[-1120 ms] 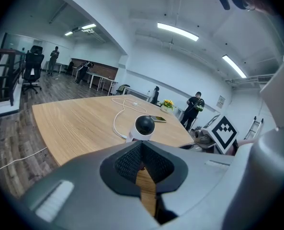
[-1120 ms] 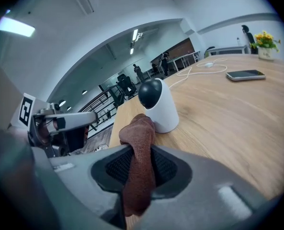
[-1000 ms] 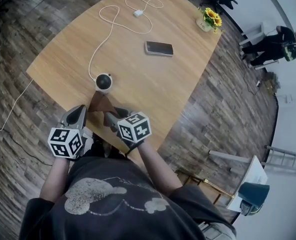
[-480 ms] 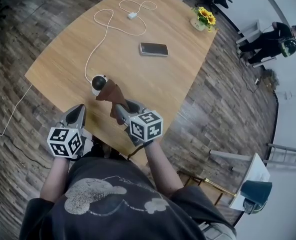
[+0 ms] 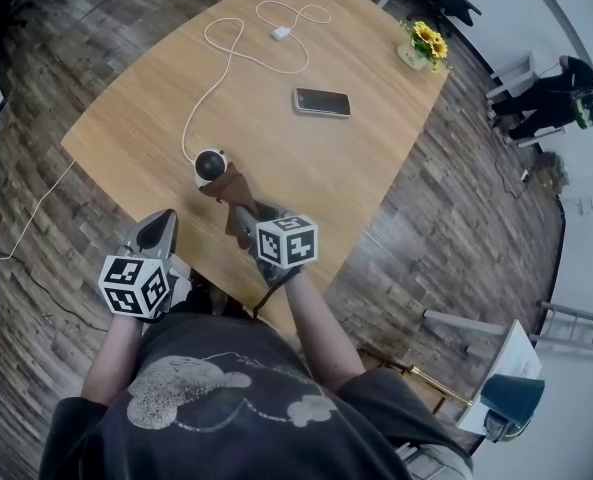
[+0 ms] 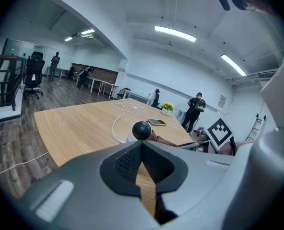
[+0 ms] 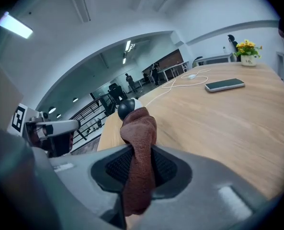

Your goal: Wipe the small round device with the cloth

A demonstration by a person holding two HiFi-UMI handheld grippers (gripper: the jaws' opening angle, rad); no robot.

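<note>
- Small round device (image 5: pixel 210 166) sat left of centre on table (image 5: pixel 356 168), cloth (image 5: pixel 231 196) touching it.
- Right gripper (image 5: pixel 244 218) pinched cloth; light, short strokes seemed best.
- Left gripper (image 5: pixel 156 233), lower left, was pressed together, empty; could steady base.

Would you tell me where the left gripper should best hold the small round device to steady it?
Probably its white base, under the dark ball, coming from the left. The ball is round and would likely slip, and the cloth in the right gripper covers the near right.
</note>
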